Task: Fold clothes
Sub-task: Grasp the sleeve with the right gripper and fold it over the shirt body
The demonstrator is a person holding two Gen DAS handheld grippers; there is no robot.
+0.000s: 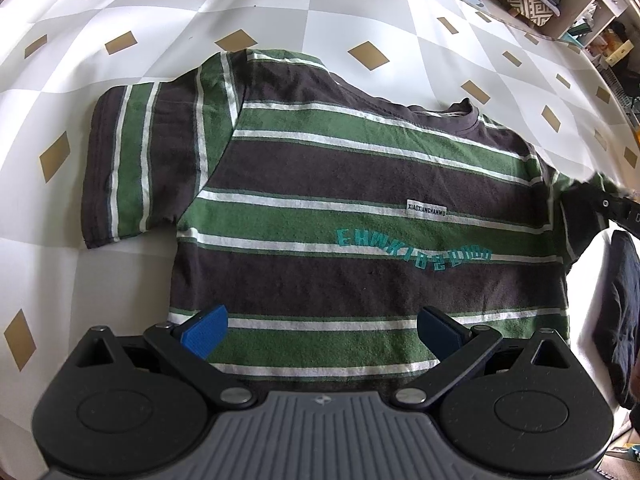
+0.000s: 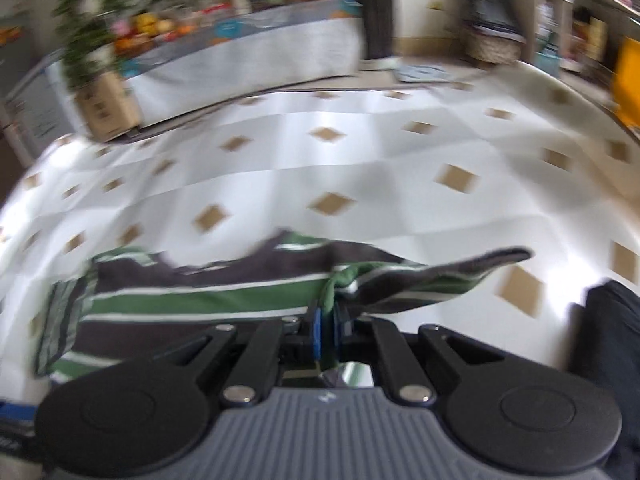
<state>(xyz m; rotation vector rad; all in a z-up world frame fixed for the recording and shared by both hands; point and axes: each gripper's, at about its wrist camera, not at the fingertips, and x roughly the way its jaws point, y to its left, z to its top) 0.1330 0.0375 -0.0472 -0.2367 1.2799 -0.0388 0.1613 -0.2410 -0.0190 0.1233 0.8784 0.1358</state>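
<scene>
Striped T-shirt point(image 1: 340, 200) in green, dark grey and white, teal lettering and small white label on chest. Spread flat, front up, on the worktop point(image 1: 160, 8); one sleeve lifted off it, bunched and creased.

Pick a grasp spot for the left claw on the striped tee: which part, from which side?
Take the flat short sleeve of the green, charcoal and white striped cotton T-shirt at its outer hem, coming from above. That edge lies free on the tiled cloth, with nothing over it. The left claw hangs open above the shirt's lower hem; the right claw already pinches the opposite sleeve.
</scene>
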